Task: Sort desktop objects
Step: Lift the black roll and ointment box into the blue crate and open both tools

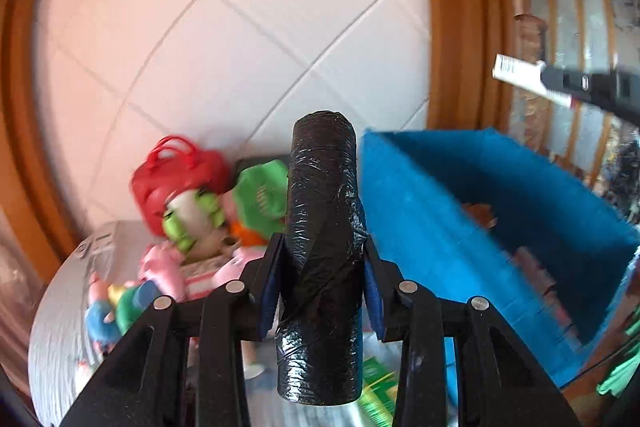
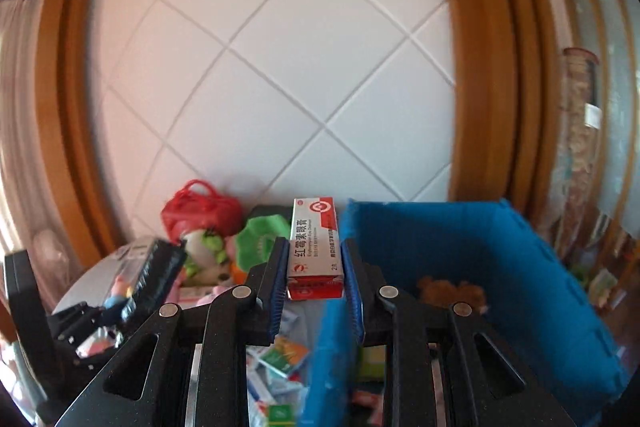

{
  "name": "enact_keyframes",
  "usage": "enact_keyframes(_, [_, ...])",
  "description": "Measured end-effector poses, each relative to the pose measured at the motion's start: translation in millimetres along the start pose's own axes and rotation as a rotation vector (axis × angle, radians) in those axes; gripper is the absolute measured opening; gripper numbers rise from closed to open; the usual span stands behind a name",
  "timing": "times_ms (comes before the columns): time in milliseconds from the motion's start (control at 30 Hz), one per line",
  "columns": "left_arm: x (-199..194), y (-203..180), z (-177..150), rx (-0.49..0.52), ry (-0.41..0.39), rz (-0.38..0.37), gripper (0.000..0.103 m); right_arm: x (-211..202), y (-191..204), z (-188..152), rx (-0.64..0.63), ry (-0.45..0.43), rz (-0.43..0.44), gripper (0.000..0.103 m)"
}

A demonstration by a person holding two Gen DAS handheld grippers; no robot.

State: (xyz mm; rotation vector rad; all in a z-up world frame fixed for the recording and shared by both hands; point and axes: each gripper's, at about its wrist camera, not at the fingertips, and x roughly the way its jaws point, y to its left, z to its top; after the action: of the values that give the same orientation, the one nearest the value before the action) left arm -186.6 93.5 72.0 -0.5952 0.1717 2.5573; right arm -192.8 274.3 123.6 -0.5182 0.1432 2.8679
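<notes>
My left gripper (image 1: 324, 263) is shut on a black roll of plastic bags (image 1: 322, 227), which stands upright between the blue pads, raised over the table. My right gripper (image 2: 315, 267) is shut on a white and red medicine box (image 2: 315, 247) with Chinese print, held lengthwise. In the left wrist view the right gripper (image 1: 536, 77) shows at the upper right with the white box (image 1: 516, 71) sticking out of it. In the right wrist view the left gripper's body and the black roll (image 2: 160, 275) appear at the lower left.
A blue felt bin (image 1: 460, 227) (image 2: 500, 259) stands to the right, with a brown item inside. A red bag (image 1: 176, 171) (image 2: 200, 211), plush toys (image 1: 192, 223) and a green cap (image 2: 260, 239) pile up at the back. Small boxes (image 2: 280, 355) litter the table below. A tiled wall stands behind.
</notes>
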Motion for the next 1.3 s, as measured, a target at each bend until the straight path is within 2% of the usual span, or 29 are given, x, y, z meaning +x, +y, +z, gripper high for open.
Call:
enact_keyframes(133, [-2.9, -59.4, 33.3, 0.045, -0.037, -0.086, 0.035, -22.0, -55.7, -11.2, 0.021, 0.021, -0.111, 0.026])
enact_keyframes(267, [15.2, -120.2, 50.4, 0.07, 0.028, -0.186, 0.035, -28.5, -108.8, -29.3, 0.027, 0.079, -0.199, 0.026])
enact_keyframes(367, [34.5, -163.6, 50.6, 0.099, 0.092, -0.231, 0.035, -31.1, -143.4, -45.4, 0.018, 0.118, -0.251, 0.026])
enact_keyframes(567, [65.0, -228.5, 33.6, 0.172, 0.216, -0.273, 0.035, -23.1, -197.7, -70.6, 0.015, 0.197, -0.283, 0.026])
enact_keyframes(700, [76.4, -249.5, 22.3, 0.214, 0.267, -0.278, 0.035, -13.6, -222.1, -87.5, 0.024, 0.239, -0.27, 0.026])
enact_keyframes(800, [81.2, -260.0, 18.0, 0.242, 0.281, -0.254, 0.037, -9.0, -228.2, -97.8, 0.013, 0.262, -0.273, 0.026])
enact_keyframes(833, [80.0, -262.6, 17.4, 0.255, 0.267, -0.231, 0.042, -6.7, -231.4, -100.3, 0.014, 0.267, -0.268, 0.026])
enact_keyframes(900, [75.6, -265.5, 19.5, 0.274, 0.239, -0.204, 0.059, -3.4, -235.5, -103.2, 0.016, 0.274, -0.263, 0.026])
enact_keyframes(933, [73.1, -265.5, 20.9, 0.276, 0.227, -0.201, 0.074, -1.4, -239.6, -103.9, 0.013, 0.276, -0.269, 0.026])
enact_keyframes(967, [69.8, -264.6, 21.9, 0.274, 0.212, -0.2, 0.08, -1.2, -238.4, -104.2, 0.006, 0.276, -0.279, 0.027])
enact_keyframes(1000, [67.0, -263.0, 22.9, 0.272, 0.201, -0.198, 0.08, 0.4, -239.7, -104.2, -0.001, 0.275, -0.287, 0.029])
enact_keyframes(1067, [63.9, -258.7, 23.8, 0.267, 0.187, -0.19, 0.08, 0.3, -238.7, -104.3, -0.008, 0.269, -0.287, 0.042])
enact_keyframes(1100, [62.5, -255.8, 24.1, 0.261, 0.183, -0.187, 0.08, -0.3, -237.7, -103.8, -0.008, 0.264, -0.281, 0.061])
enact_keyframes(1133, [60.8, -253.3, 24.6, 0.255, 0.179, -0.185, 0.08, -0.3, -237.1, -102.6, -0.008, 0.26, -0.28, 0.086])
enact_keyframes(1167, [60.1, -249.7, 25.3, 0.249, 0.175, -0.186, 0.08, -1.0, -235.0, -101.7, -0.013, 0.252, -0.284, 0.096])
enact_keyframes(1200, [59.9, -245.9, 25.2, 0.242, 0.173, -0.187, 0.08, -2.5, -232.0, -101.1, -0.023, 0.241, -0.29, 0.103])
enact_keyframes(1300, [53.8, -232.1, 24.9, 0.223, 0.16, -0.179, 0.081, -3.6, -224.5, -98.7, -0.045, 0.23, -0.279, 0.103])
